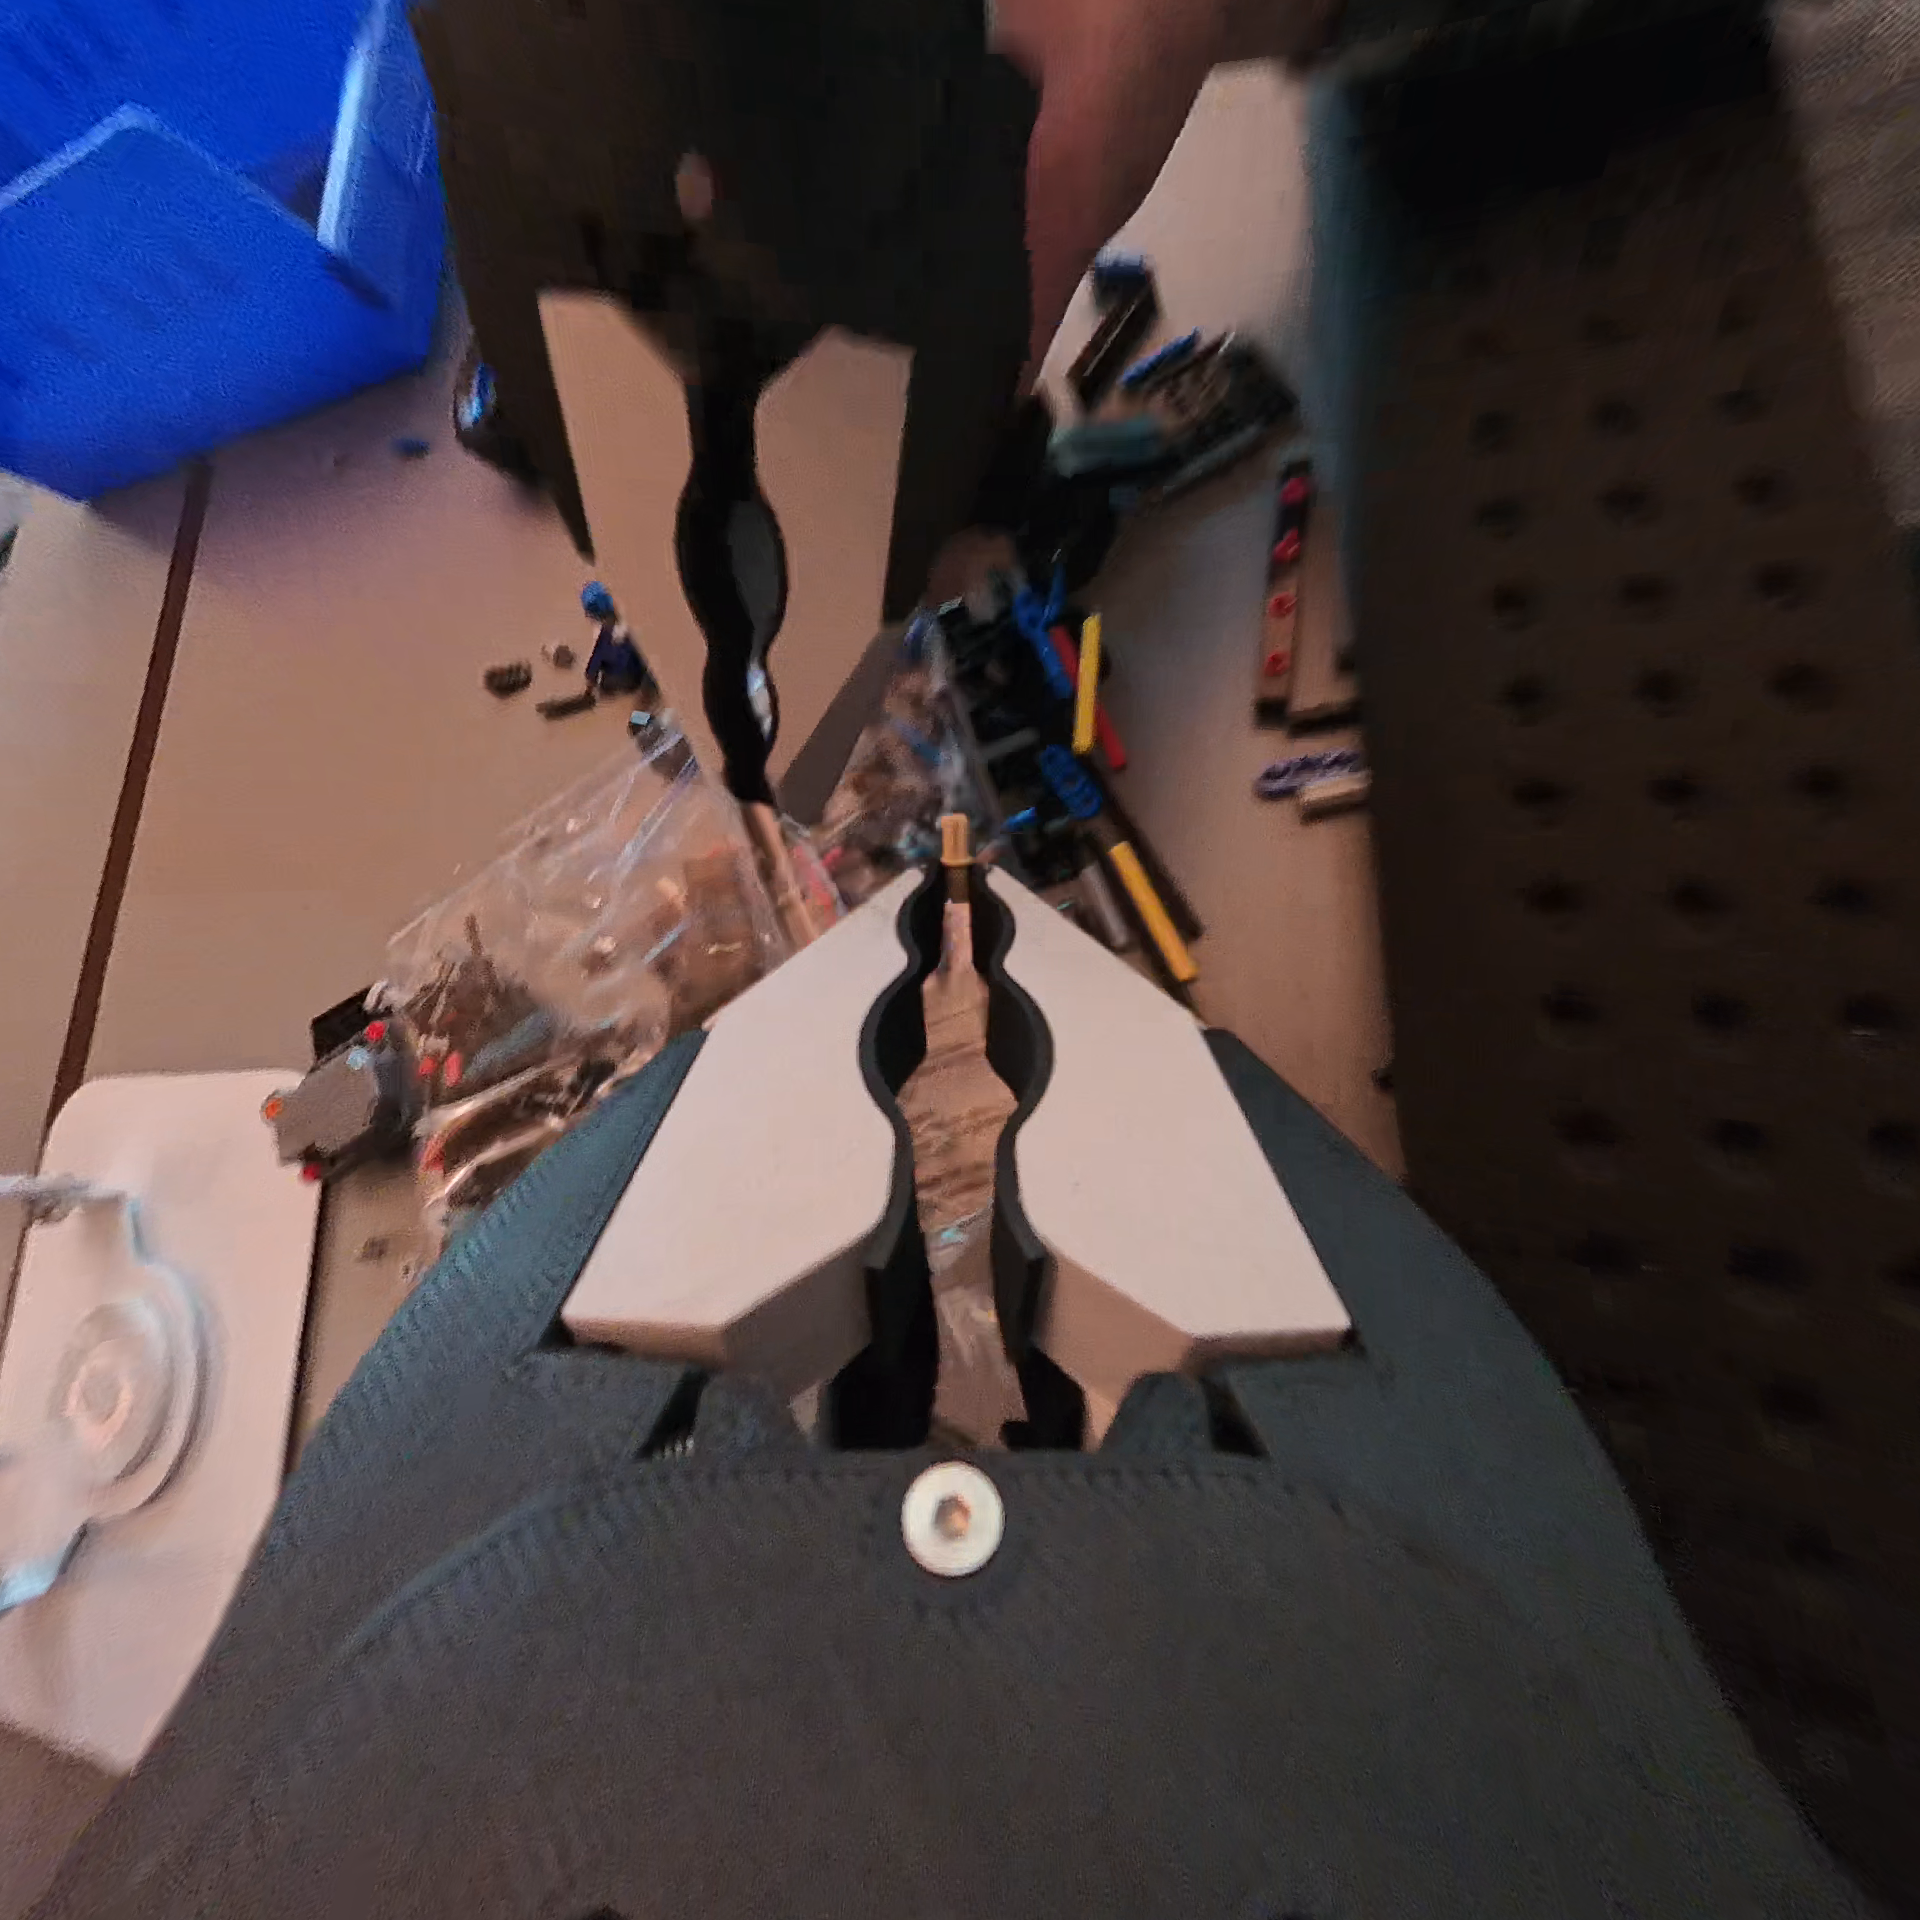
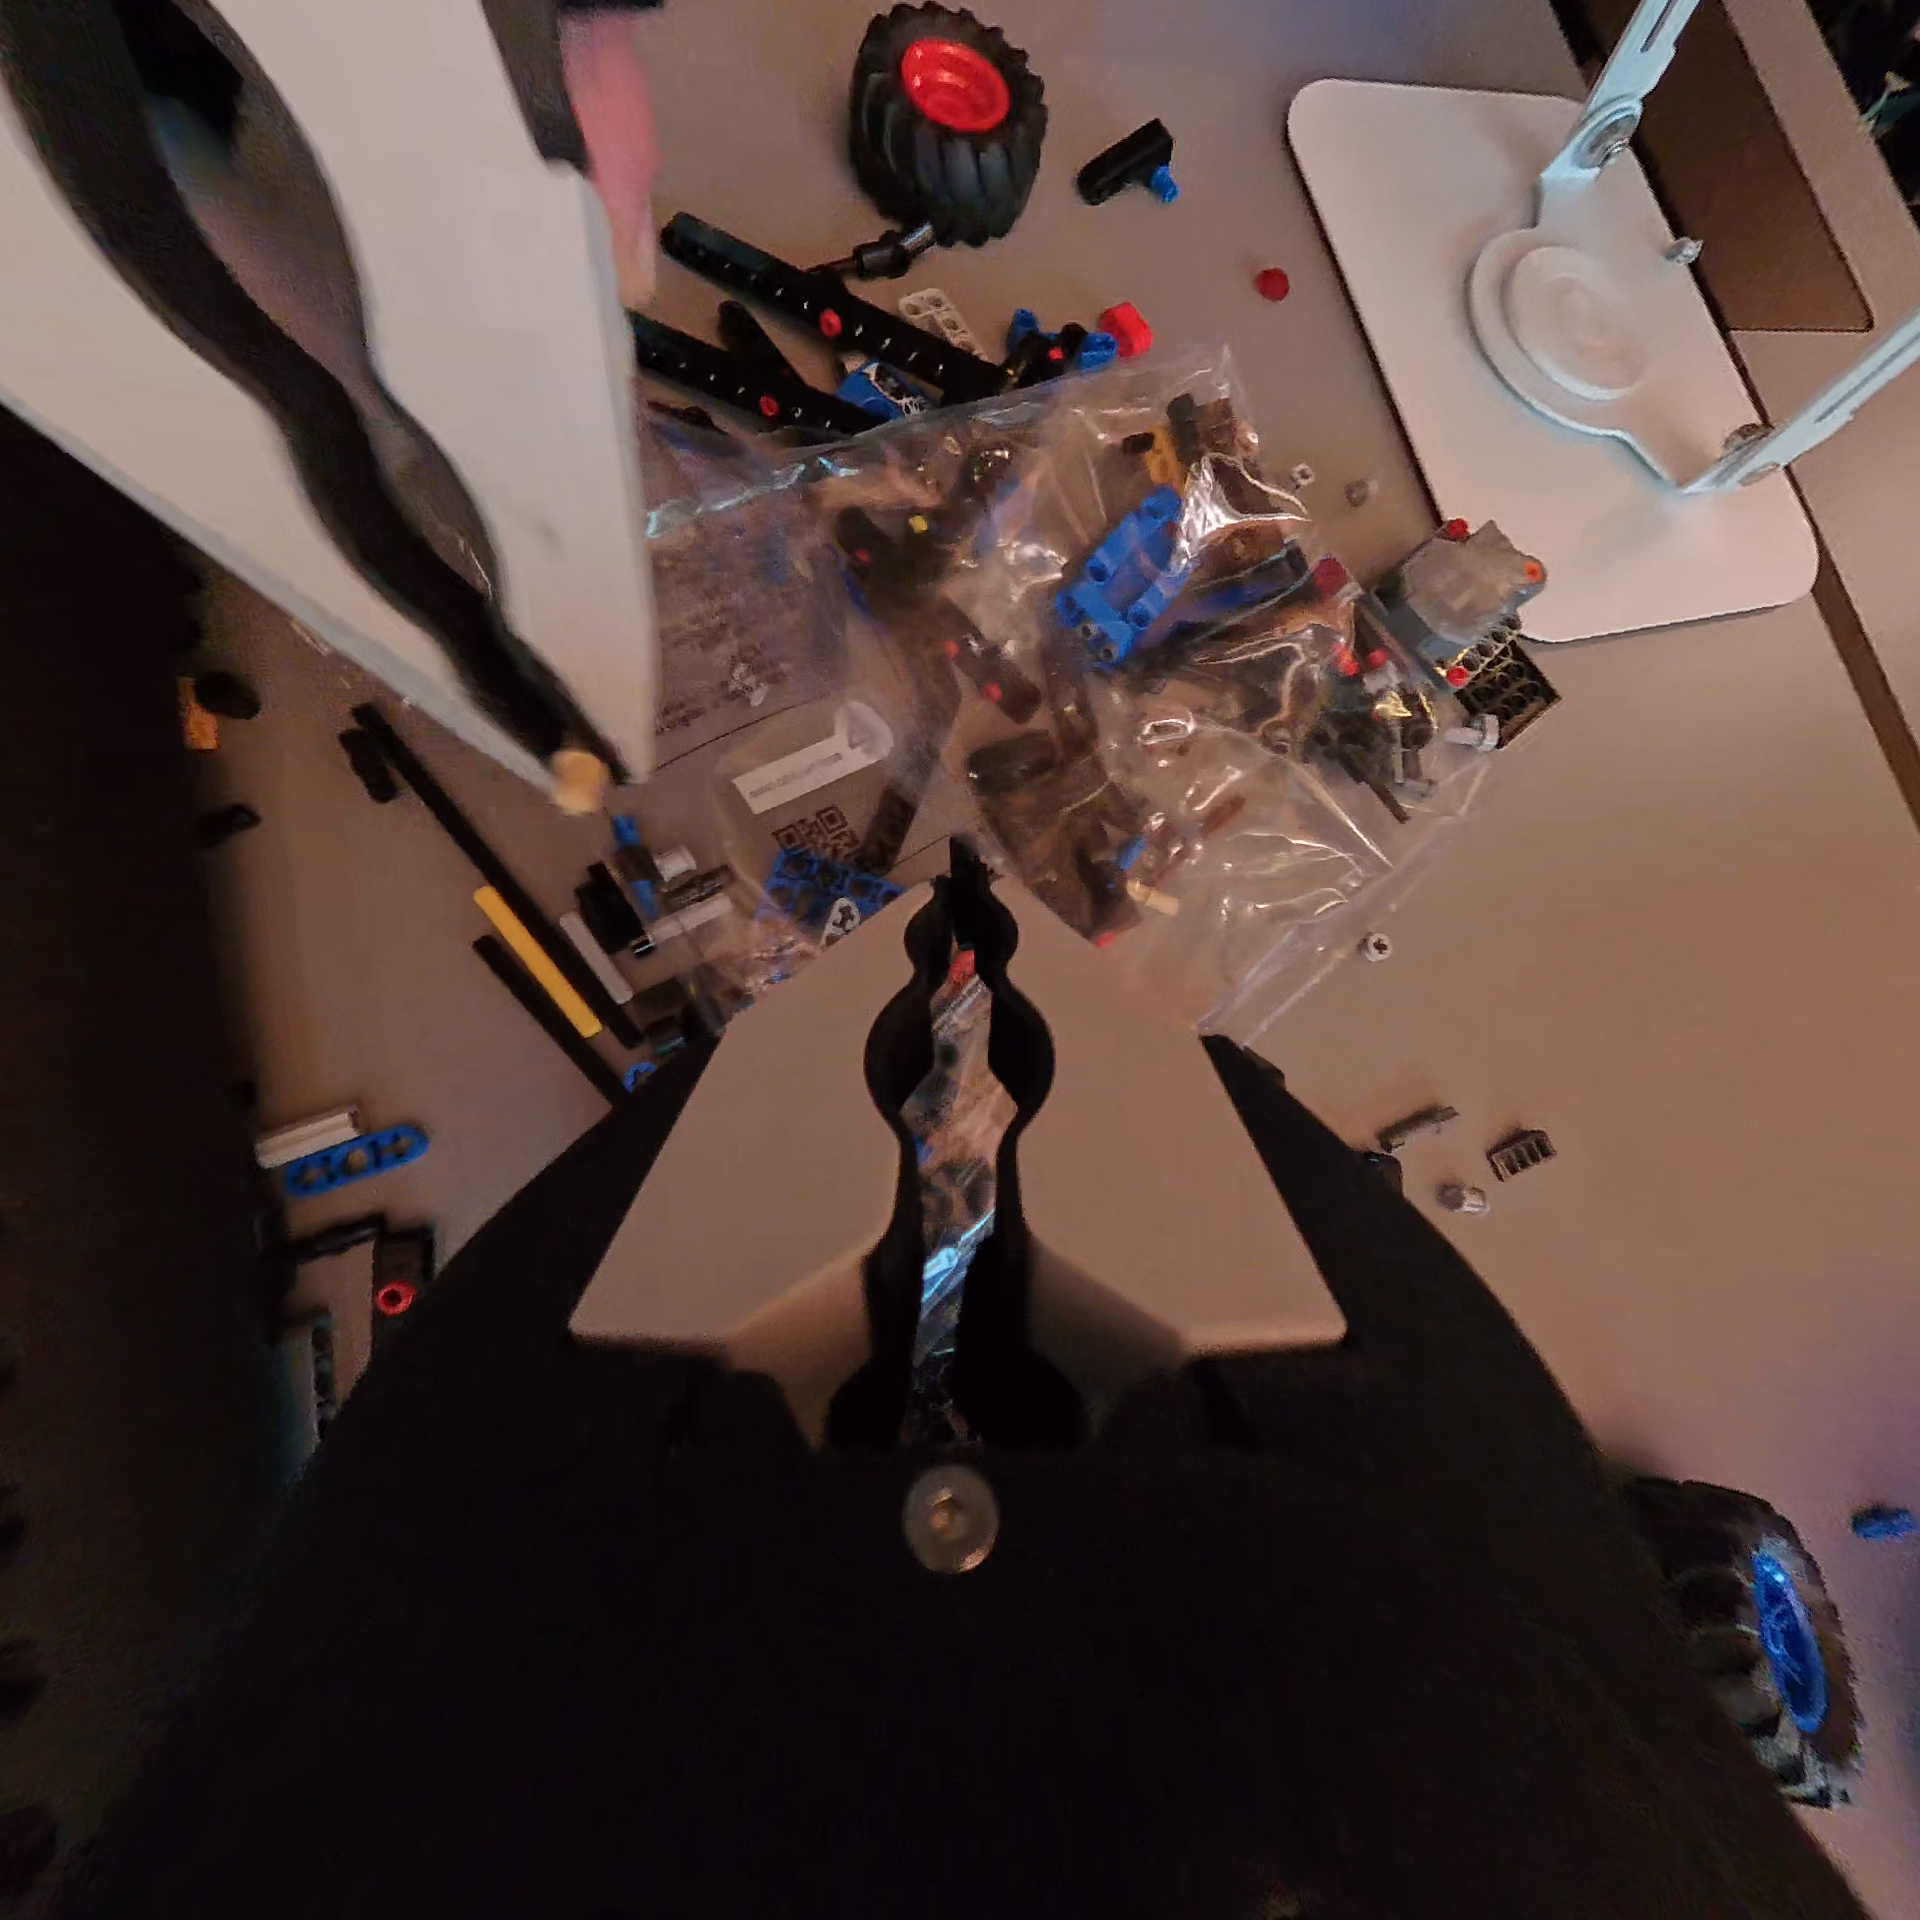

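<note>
The clear plastic bag (image 2: 1039, 665) looks shiny and crinkly. The wheel (image 2: 948, 120) has a bumpy black rubber tyre and a glossy red plastic hub. The table (image 2: 1558, 883) looks smooth and matt. The white stand base (image 2: 1403, 208) looks smooth.

Tan table (image 2: 1558, 935) bears clear bags (image 2: 1039, 644), scattered, probably toy, parts (image 2: 810, 332).

My left claw (image 1: 954, 883) and right claw (image 2: 966, 914) hang tip to tip above the worktop, each pinched nearly closed on a small peg.
</note>
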The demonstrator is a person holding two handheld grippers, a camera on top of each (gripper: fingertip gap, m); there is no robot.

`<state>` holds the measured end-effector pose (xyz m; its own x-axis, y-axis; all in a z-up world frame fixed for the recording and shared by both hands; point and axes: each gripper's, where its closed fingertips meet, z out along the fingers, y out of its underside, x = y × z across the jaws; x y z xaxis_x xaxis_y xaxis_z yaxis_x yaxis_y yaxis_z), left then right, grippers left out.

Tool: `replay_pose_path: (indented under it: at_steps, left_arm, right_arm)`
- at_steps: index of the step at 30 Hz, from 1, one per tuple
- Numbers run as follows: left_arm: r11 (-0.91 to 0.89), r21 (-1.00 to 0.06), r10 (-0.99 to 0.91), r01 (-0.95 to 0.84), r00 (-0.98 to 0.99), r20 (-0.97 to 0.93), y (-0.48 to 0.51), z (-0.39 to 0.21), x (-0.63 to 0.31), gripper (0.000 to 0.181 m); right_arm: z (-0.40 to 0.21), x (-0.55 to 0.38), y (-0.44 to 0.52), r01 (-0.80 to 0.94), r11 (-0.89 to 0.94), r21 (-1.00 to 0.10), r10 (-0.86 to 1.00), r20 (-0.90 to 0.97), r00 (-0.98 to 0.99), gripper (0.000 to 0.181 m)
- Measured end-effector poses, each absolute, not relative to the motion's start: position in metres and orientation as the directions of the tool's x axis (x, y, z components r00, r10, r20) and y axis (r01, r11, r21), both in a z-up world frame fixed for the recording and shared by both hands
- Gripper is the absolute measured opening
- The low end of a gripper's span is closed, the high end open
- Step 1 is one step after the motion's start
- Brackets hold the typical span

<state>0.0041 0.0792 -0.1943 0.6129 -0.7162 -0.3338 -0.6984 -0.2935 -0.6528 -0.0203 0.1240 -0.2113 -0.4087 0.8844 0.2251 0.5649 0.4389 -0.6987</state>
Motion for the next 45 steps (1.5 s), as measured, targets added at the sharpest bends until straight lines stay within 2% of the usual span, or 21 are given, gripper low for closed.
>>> replay_pose_path:
  at_steps: [7, 10, 16, 18, 20, 23, 24, 26, 29, 30, 32, 35, 39, 45]
  left_arm:
    - [-0.38, -0.523, -0.612, -0.763, 0.631, -0.476, 0.101, -0.212, -0.026, 0.003]
    - [-0.382, -0.51, -0.585, -0.771, 0.628, -0.513, 0.104, -0.211, -0.032, 0.024]
    - [-0.408, -0.547, -0.488, -0.731, 0.681, -0.546, 0.111, -0.198, -0.053, 0.063]
    - [-0.409, -0.558, -0.476, -0.722, 0.69, -0.544, 0.112, -0.197, -0.057, 0.073]
    - [-0.419, -0.579, -0.45, -0.7, 0.713, -0.537, 0.112, -0.193, -0.062, 0.075]
    - [-0.499, -0.59, -0.387, -0.634, 0.773, -0.503, 0.113, -0.196, -0.081, 0.083]
    - [-0.522, -0.592, -0.376, -0.614, 0.789, -0.486, 0.113, -0.199, -0.086, 0.082]
    - [-0.558, -0.588, -0.378, -0.585, 0.81, -0.448, 0.111, -0.207, -0.09, 0.068]
    - [-0.546, -0.606, -0.417, -0.579, 0.815, -0.402, 0.11, -0.208, -0.082, 0.012]
    - [-0.537, -0.619, -0.408, -0.572, 0.819, -0.403, 0.111, -0.205, -0.082, 0.0]
    - [-0.527, -0.633, -0.398, -0.566, 0.823, -0.404, 0.113, -0.201, -0.081, 0.0]
    - [-0.493, -0.682, -0.362, -0.54, 0.84, -0.404, 0.117, -0.189, -0.08, 0.0]
    - [-0.477, -0.723, -0.335, -0.5, 0.864, -0.376, 0.12, -0.182, -0.082, 0.0]
    - [-0.473, -0.75, -0.307, -0.462, 0.885, -0.351, 0.122, -0.178, -0.085, 0.0]
  right_arm:
    - [-0.201, -0.023, 0.126, 0.535, 0.399, -0.745, 0.901, 0.211, -0.378, 0.0]
    - [-0.202, -0.022, 0.126, 0.537, 0.395, -0.746, 0.901, 0.203, -0.382, 0.001]
    - [-0.202, -0.016, 0.117, 0.522, 0.407, -0.75, 0.882, 0.173, -0.438, 0.001]
    - [-0.204, -0.015, 0.115, 0.521, 0.417, -0.744, 0.875, 0.175, -0.451, 0.001]
    - [-0.205, -0.015, 0.112, 0.518, 0.428, -0.741, 0.868, 0.178, -0.464, 0.001]
    - [-0.208, -0.016, 0.107, 0.52, 0.451, -0.726, 0.856, 0.186, -0.483, 0.001]
    - [-0.209, -0.017, 0.106, 0.519, 0.457, -0.722, 0.853, 0.189, -0.487, 0.001]
    - [-0.21, -0.02, 0.103, 0.518, 0.468, -0.716, 0.846, 0.194, -0.496, 0.001]
    - [-0.211, -0.025, 0.103, 0.533, 0.456, -0.712, 0.854, 0.184, -0.486, 0.003]
    - [-0.21, -0.028, 0.104, 0.534, 0.449, -0.716, 0.86, 0.184, -0.475, 0.012]
    - [-0.207, -0.03, 0.107, 0.536, 0.434, -0.724, 0.872, 0.188, -0.452, 0.028]
    - [-0.195, -0.026, 0.114, 0.515, 0.421, -0.746, 0.88, 0.2, -0.43, 0.032]
    - [-0.164, -0.014, 0.123, 0.453, 0.363, -0.814, 0.9, 0.181, -0.396, 0.023]
    - [-0.154, -0.004, 0.137, 0.468, 0.361, -0.807, 0.913, 0.203, -0.355, 0.022]
